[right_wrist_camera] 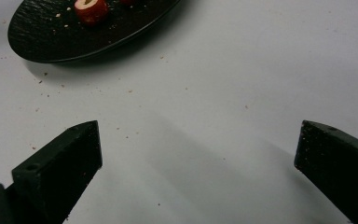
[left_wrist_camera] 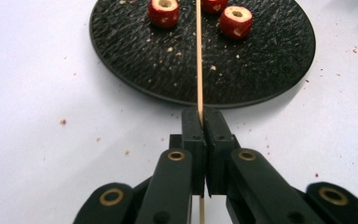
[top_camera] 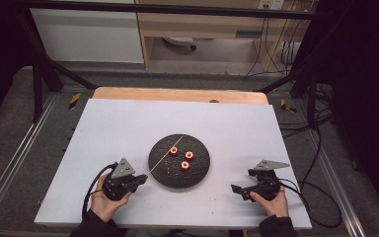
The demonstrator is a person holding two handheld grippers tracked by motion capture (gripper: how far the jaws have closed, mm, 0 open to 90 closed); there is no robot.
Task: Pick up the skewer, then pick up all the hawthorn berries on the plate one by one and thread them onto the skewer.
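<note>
My left hand-held gripper (left_wrist_camera: 200, 122) is pinched tight on a long thin wooden stick (left_wrist_camera: 198, 60). The stick pokes out over the round black bumpy plate (left_wrist_camera: 270, 74) in the middle of the white worktop (top_camera: 118, 128). Three small red fruit rings with pale middles (top_camera: 183, 159) lie on the plate. From above, the stick crosses the plate by the ring nearest to me on the left (top_camera: 173, 151); I cannot tell if it touches it. None of the rings sit on the stick.

My right hand-held gripper (top_camera: 239, 190) waits on the worktop, well apart from the plate, with its jaws wide apart and holding nothing.

I think I am getting ready to thread the rings onto the stick. Next I should grab one ring with my right hand-held gripper, hold it steady, and aim the stick tip at its hole
</note>
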